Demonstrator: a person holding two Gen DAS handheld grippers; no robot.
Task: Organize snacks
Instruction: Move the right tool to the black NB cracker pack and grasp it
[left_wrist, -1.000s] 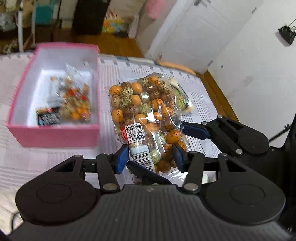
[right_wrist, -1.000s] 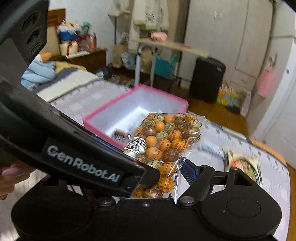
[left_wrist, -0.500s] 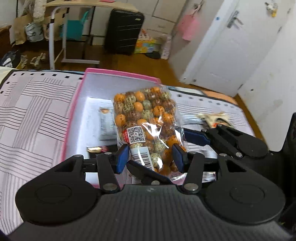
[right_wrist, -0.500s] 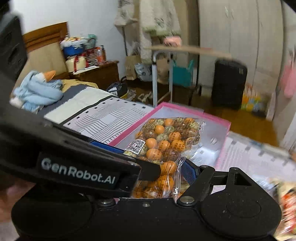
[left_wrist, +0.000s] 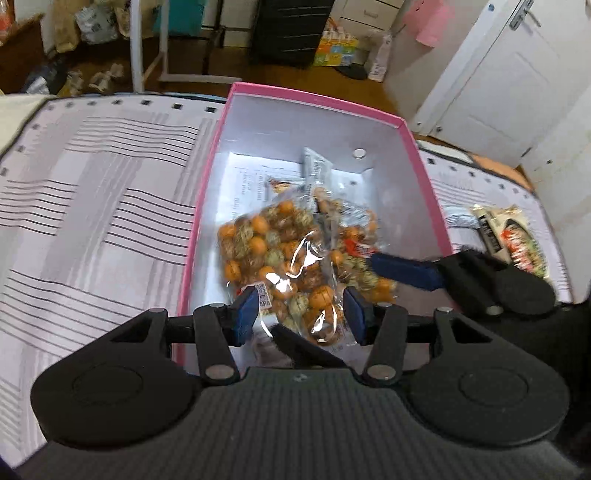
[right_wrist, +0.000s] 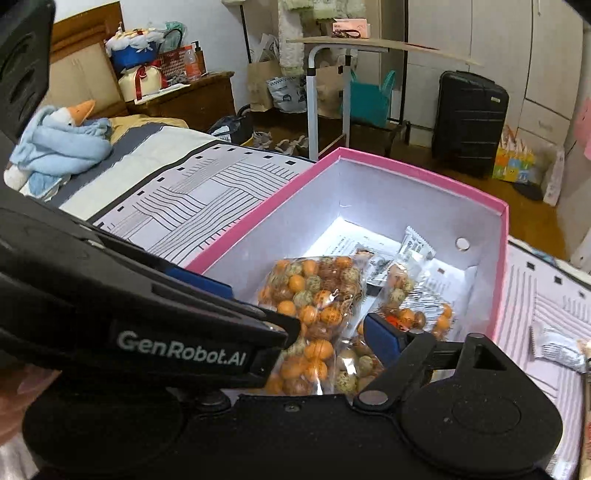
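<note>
A clear bag of orange and speckled snack balls (left_wrist: 291, 258) lies in the pink box (left_wrist: 207, 192), on top of a smaller bag of the same snack (left_wrist: 354, 229). It also shows in the right wrist view (right_wrist: 314, 306). My left gripper (left_wrist: 301, 314) hangs over the bag's near end with its jaws apart, clear of the plastic. My right gripper (right_wrist: 325, 332) is beside it over the box, its blue finger (left_wrist: 402, 269) apart from the bag. A grey wrapped bar (left_wrist: 316, 168) lies at the box's far end.
The pink box (right_wrist: 417, 173) sits on a striped white cover (left_wrist: 103, 206). A dark snack packet (left_wrist: 513, 236) and a silver wrapper (right_wrist: 554, 347) lie on the cover to the right of the box. Beyond are a suitcase (right_wrist: 469, 122) and a folding table (right_wrist: 369, 48).
The bag was held up between both grippers and carried left over the box. Now both grippers have opened and the bag lies inside the box.
</note>
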